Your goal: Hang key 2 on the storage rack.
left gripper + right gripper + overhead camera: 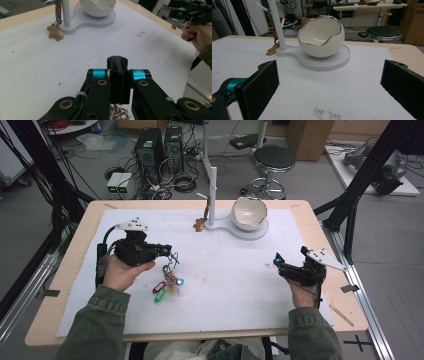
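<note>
nearest me, my 2 forearms in green sleeves come in over the front edge of the table, which carries a white mat. my left gripper sits in the left hand; in the left gripper view its fingers are pressed flat together, and a bunch of keys on rings hangs just below them. from above, the bunch trails down from the fingertips onto the mat, with a pink clip and a green clip at its lower end and a blue one beside them. i cannot tell for sure that the fingers pinch the ring itself, but the bunch hangs from right where they meet. my right gripper is well apart, on the right of the mat, held in the right hand; its fingers stand wide open with nothing between them.

farther on, near the far edge, a white stand holds an upright post and an eggshell-shaped bowl with a silver rim. a small brown charm hangs beside the post, touching the mat. beyond the table, a black stool and 2 computer towers stand on the floor.
</note>
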A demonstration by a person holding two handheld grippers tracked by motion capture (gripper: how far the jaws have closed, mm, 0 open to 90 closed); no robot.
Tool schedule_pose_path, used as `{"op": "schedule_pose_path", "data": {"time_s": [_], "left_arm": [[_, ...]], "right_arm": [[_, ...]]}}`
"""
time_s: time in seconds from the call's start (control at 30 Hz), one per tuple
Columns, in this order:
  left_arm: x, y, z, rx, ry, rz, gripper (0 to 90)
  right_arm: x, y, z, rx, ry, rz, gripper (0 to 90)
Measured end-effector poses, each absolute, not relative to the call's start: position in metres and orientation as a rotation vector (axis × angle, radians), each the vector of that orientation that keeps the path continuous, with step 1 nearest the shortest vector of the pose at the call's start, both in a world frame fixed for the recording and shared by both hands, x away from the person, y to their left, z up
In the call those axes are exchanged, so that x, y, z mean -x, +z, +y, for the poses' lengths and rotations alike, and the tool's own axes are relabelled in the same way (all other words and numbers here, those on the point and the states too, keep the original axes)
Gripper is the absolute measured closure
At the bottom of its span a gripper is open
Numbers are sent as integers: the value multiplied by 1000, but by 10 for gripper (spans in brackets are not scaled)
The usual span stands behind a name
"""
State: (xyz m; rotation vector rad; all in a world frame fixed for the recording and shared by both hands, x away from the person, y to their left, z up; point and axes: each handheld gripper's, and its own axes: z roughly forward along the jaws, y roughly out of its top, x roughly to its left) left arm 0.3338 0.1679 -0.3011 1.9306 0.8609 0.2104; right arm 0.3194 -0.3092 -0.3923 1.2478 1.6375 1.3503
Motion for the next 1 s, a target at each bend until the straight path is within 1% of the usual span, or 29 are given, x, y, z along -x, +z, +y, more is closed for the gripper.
{"op": "schedule_pose_path", "data": {"time_s": [0.43, 0.6, 1.0], "left_arm": [[-349, -268, 157, -1946, 251, 812, 897], [-355, -259, 155, -1935, 224, 790, 897], [-373, -239, 140, -1943, 245, 765, 897]], "right_arm": [[-319, -392, -309, -1246, 1347, 1636, 8], [-319, -392, -309, -1247, 1348, 1638, 8], [-319, -392, -309, -1250, 1352, 1639, 8]]}}
